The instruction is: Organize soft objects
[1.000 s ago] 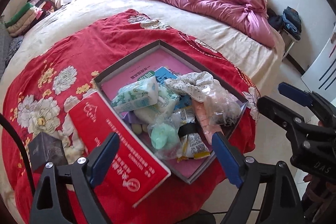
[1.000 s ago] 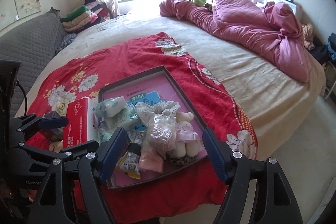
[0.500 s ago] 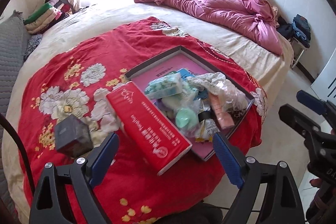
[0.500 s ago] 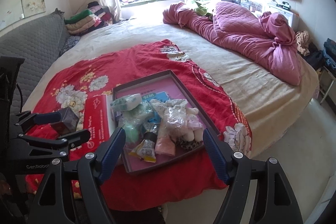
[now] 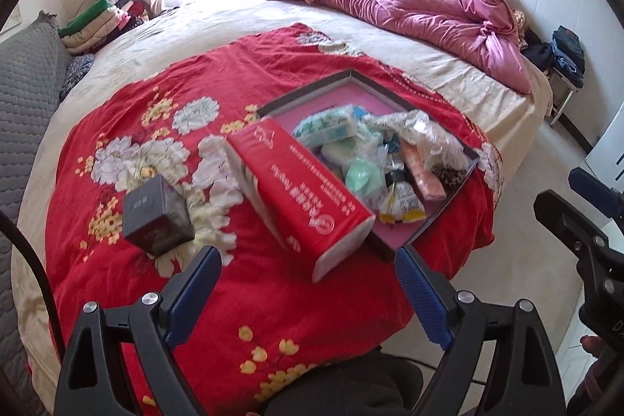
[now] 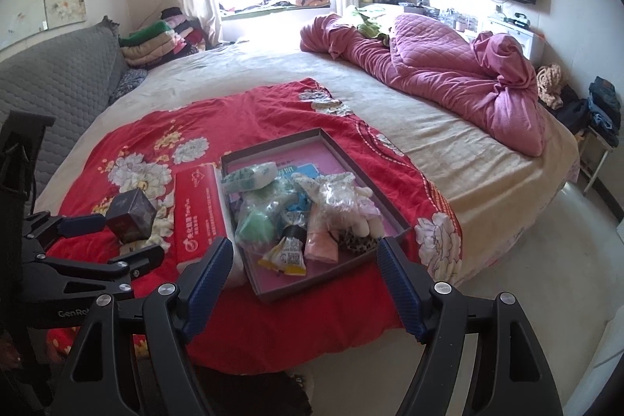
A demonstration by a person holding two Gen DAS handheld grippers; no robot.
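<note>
Pink-lined shallow tray [image 6: 343, 158] on red floral bedspread [image 6: 241, 112], heaped at near end with soft bagged items: floral tissue pack [image 6: 249, 176], mint sponge [image 6: 255, 227], plush toy [image 6: 360, 211]. Red tissue box [image 5: 300, 190] propped against tray's left side; dark cube box [image 5: 158, 217] further left. Left gripper [image 5: 308, 285] and right gripper [image 6: 302, 268] above bed's near edge, fingers spread wide, empty.
</note>
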